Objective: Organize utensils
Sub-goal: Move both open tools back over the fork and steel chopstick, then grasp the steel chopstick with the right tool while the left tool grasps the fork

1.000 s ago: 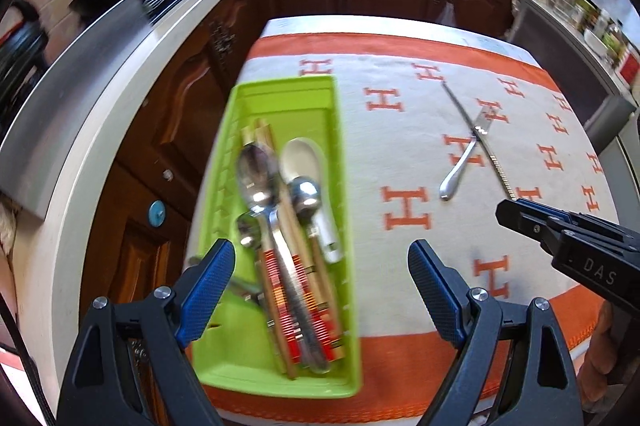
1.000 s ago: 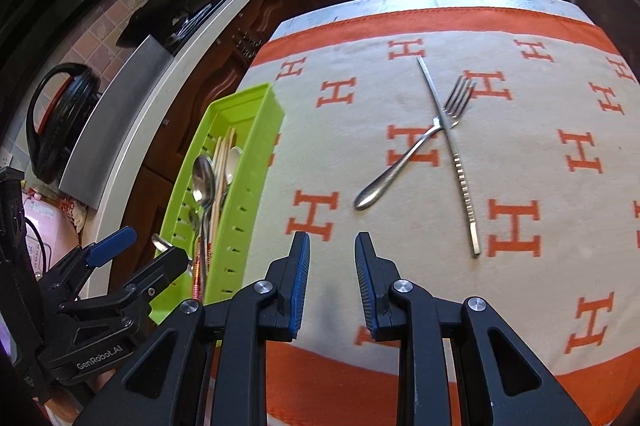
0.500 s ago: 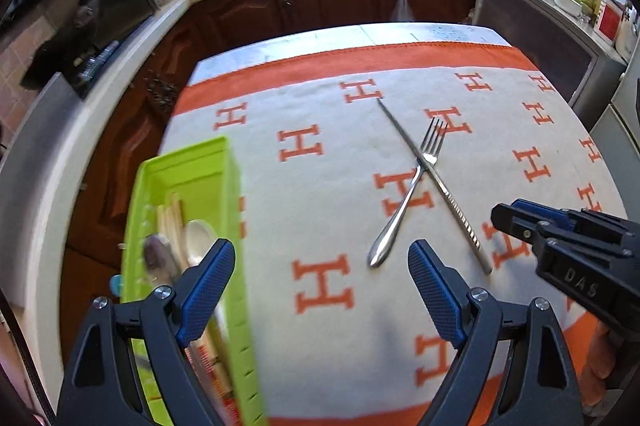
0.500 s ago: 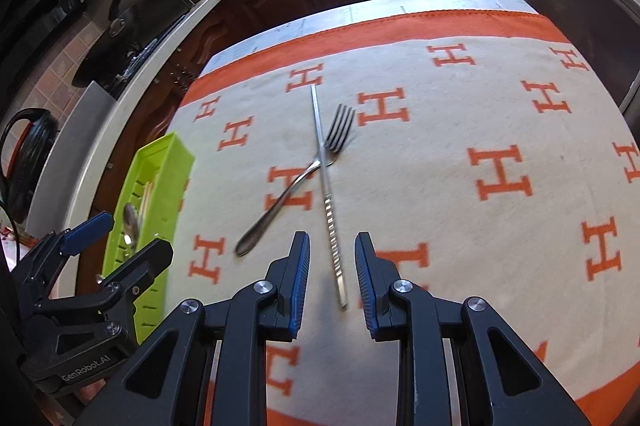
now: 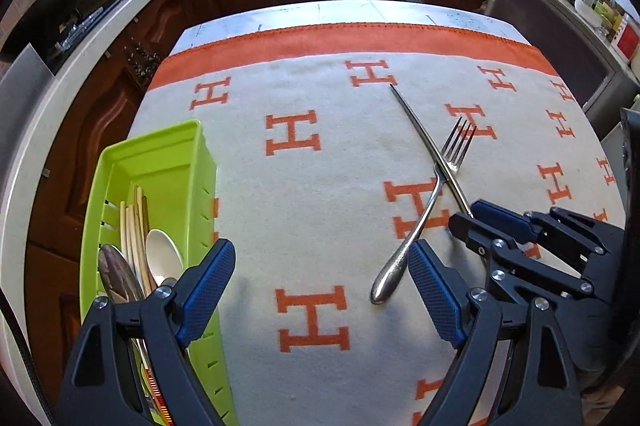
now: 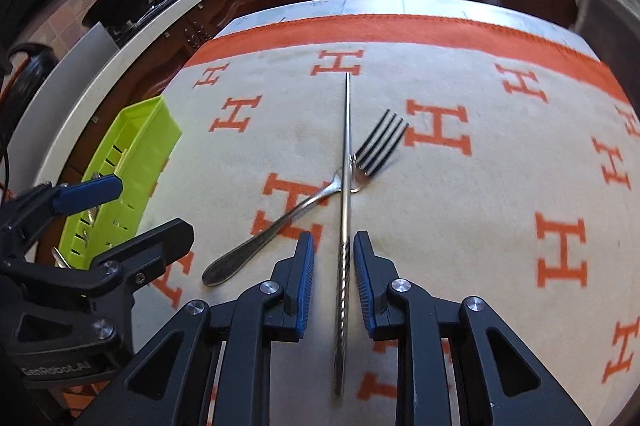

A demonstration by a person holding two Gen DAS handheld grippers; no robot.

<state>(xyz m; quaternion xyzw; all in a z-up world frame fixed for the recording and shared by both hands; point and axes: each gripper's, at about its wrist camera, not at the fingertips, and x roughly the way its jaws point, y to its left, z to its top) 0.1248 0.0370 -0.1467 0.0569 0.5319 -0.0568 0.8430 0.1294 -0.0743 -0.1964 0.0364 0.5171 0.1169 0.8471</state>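
The right hand-held gripper (image 6: 330, 274) has been brought down over the ridged steel chopstick (image 6: 345, 209), its jaws closing but not yet touching it. The left hand-held gripper (image 5: 320, 300), wide open, has been shifted from the slotted green plastic tray (image 5: 168, 161) toward the smooth fork (image 5: 424, 214), crossed beneath the chopstick on the woven cloth (image 5: 320, 185).

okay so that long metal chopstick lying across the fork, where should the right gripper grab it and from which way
Grip the metal chopstick on its ridged thick end, nearest the camera, coming down from above. That end lies clear of the fork, which it crosses farther up, and the ridges should help the pads hold. The right gripper already straddles this end, its jaws closing but not yet pressing.
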